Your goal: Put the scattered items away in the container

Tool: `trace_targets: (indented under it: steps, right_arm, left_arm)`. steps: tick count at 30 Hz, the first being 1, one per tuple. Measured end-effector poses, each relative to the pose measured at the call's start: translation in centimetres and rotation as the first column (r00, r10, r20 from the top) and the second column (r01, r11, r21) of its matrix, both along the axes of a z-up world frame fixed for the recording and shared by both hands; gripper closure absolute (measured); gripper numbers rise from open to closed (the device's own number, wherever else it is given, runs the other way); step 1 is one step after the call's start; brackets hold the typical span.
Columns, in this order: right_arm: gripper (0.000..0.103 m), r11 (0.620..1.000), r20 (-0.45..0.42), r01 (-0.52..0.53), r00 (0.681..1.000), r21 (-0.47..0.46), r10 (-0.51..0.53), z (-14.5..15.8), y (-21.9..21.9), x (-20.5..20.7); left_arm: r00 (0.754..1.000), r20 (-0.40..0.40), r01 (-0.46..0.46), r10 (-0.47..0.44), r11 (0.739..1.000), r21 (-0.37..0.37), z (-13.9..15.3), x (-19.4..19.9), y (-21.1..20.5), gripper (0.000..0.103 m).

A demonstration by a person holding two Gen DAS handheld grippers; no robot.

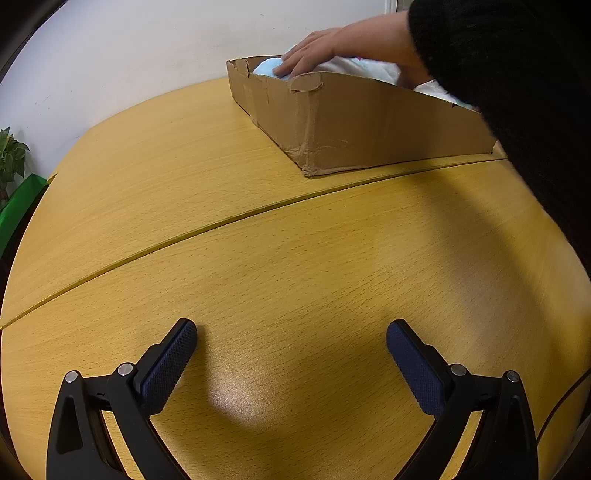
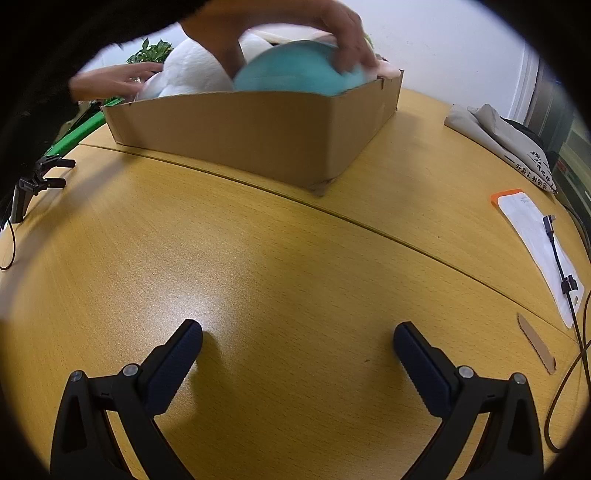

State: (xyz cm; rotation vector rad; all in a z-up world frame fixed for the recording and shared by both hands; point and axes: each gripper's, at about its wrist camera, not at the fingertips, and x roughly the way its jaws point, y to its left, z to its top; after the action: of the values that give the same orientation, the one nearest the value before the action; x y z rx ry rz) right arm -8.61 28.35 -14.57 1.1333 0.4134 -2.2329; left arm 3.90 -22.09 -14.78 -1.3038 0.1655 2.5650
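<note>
Cardboard box (image 2: 258,133) holds soft toys (image 2: 288,74) under bare hands (image 2: 343,33); both hand-held grippers (image 1: 291,343) (image 2: 297,345) rest released, low over the table (image 2: 258,258).

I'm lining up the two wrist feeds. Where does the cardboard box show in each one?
Left wrist: cardboard box sits upper right of centre, a bare hand on the soft items inside.
Right wrist: cardboard box sits upper centre, spreading left.
Shared landmark: the seam in the wooden table just in front of the box.
</note>
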Motion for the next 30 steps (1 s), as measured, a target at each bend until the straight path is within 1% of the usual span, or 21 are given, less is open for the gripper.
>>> trace_targets:
  steps: [27, 30]
  right_arm:
    - [0.000, 1.000, 0.001, 0.000, 1.000, -0.001, 0.000, 0.0, 0.1, -0.1]
    - [0.000, 1.000, 0.001, 0.000, 1.000, 0.000, 0.000, -0.1, 0.1, -0.4]
  left_arm:
    - [1.000, 0.000, -0.011, 0.011, 1.000, 0.001, -0.1, 0.1, 0.0, 0.000]
    - [1.000, 0.000, -0.015, 0.015, 1.000, 0.001, -0.2, -1.0, -0.4, 0.000]
